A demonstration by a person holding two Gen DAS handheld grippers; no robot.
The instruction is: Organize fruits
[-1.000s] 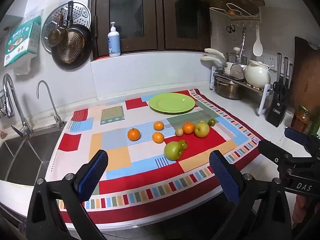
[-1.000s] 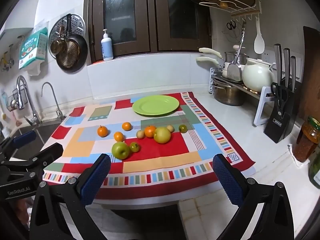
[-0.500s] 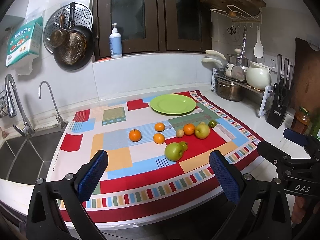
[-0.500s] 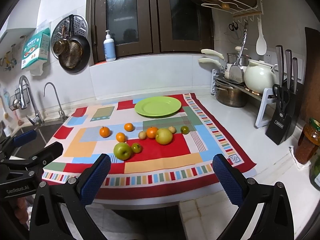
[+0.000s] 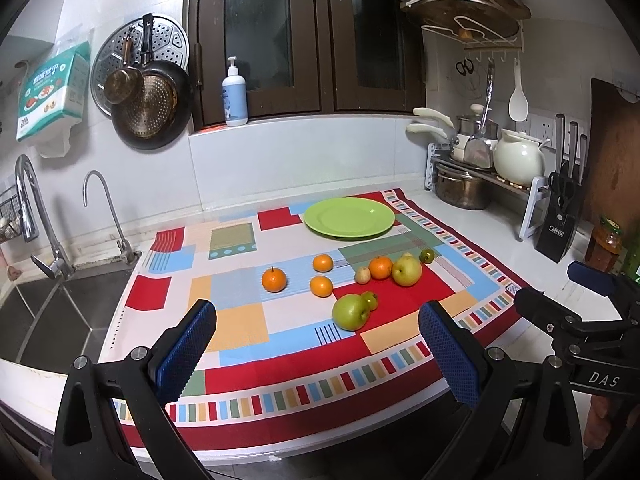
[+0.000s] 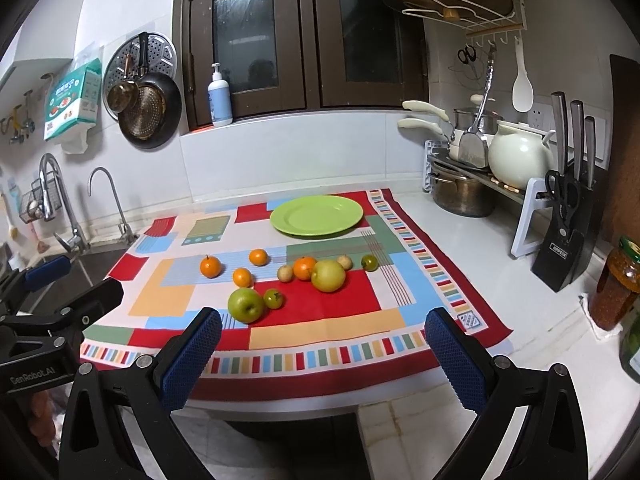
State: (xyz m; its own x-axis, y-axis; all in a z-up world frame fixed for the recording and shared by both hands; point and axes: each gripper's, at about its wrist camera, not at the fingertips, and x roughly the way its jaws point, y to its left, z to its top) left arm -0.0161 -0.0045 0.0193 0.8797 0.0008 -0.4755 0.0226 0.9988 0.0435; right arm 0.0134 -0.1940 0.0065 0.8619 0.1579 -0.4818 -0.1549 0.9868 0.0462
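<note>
"DAS" on right hand-held gripper [image 5: 592, 308], "GenRobot.AI" on left [image 6: 52, 300]

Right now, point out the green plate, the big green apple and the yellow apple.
green plate [image 5: 349, 219], left wrist view, bare centre.
big green apple [image 6: 245, 304], right wrist view, front skin.
yellow apple [image 6: 328, 275], right wrist view, middle of its face.

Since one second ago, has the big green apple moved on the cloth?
No. In the left wrist view the big green apple lies at the same red patch edge of the cloth, beside the small green fruit; only the camera shifted slightly.
</note>
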